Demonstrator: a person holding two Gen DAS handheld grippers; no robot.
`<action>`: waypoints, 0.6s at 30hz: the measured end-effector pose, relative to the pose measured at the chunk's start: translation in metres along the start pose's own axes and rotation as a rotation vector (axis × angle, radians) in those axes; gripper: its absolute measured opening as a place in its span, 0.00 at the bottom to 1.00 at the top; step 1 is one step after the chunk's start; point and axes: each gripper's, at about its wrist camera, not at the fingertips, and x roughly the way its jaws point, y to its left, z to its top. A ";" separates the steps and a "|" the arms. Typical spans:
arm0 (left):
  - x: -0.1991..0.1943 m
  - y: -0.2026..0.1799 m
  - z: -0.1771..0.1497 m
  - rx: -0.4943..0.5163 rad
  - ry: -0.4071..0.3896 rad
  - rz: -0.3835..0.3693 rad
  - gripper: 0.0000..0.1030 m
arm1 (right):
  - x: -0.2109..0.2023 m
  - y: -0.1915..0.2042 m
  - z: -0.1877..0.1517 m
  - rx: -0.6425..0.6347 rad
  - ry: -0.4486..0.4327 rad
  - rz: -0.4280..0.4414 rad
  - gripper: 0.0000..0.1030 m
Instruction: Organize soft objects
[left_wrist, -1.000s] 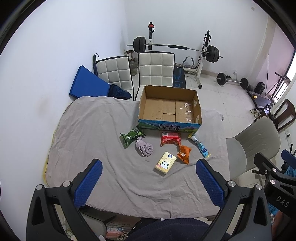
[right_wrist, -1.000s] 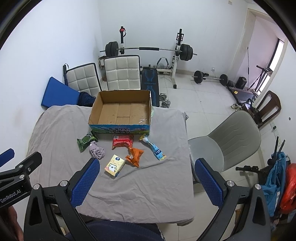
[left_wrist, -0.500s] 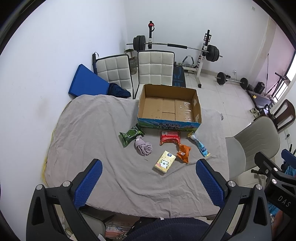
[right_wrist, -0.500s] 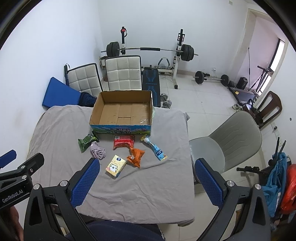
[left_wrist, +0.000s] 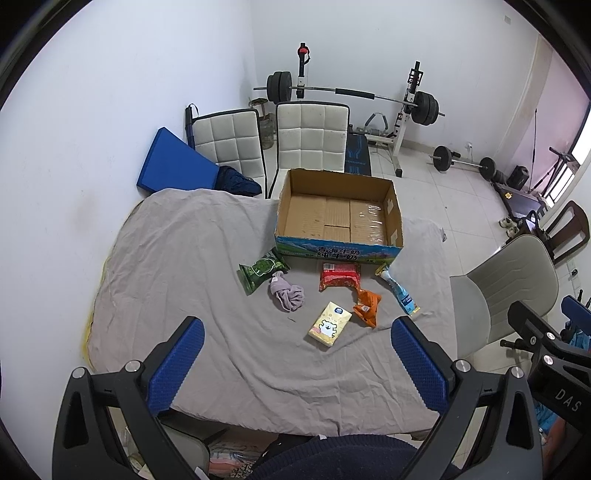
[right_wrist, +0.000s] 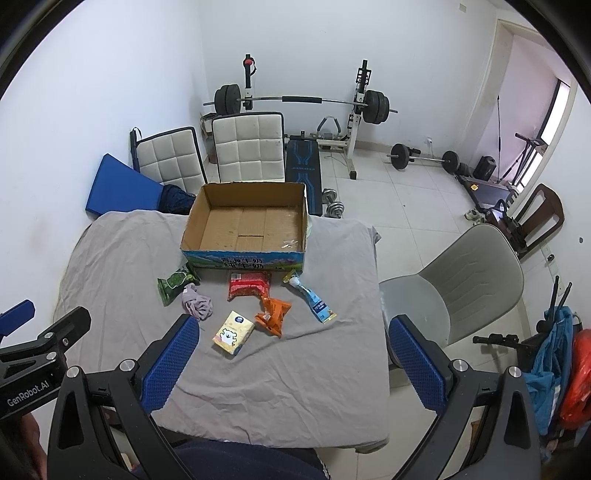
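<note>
Both the left gripper (left_wrist: 297, 356) and the right gripper (right_wrist: 293, 356) hang wide apart, holding nothing, above the near edge of the grey-covered table (left_wrist: 177, 258). Beyond them, in front of the cardboard box (left_wrist: 338, 218), lie a green packet (left_wrist: 262, 270), a purple cloth (left_wrist: 287, 294), a red packet (left_wrist: 340, 277), an orange packet (left_wrist: 366, 305), a yellow tissue pack (left_wrist: 330, 324) and a blue tube (left_wrist: 399, 291). The box front bears large Chinese characters; the left gripper reads "GenRobot.AI", the right "DAS".

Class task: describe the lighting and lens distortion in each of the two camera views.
Left wrist view: even, soft daylight, faint shadows under the cardboard box, walls bowed by the fisheye, black vignette corners. Right wrist view: bright doorway washes pink, chair stretched near the edge.
</note>
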 end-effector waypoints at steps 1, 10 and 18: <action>0.000 0.000 -0.002 0.002 -0.002 0.002 1.00 | -0.001 0.000 0.000 0.000 -0.001 0.001 1.00; 0.001 0.001 -0.003 0.002 -0.003 0.003 1.00 | 0.000 0.001 0.001 0.001 0.000 0.003 1.00; 0.001 0.002 -0.002 0.000 -0.002 0.001 1.00 | 0.000 0.001 0.003 0.001 0.004 0.007 1.00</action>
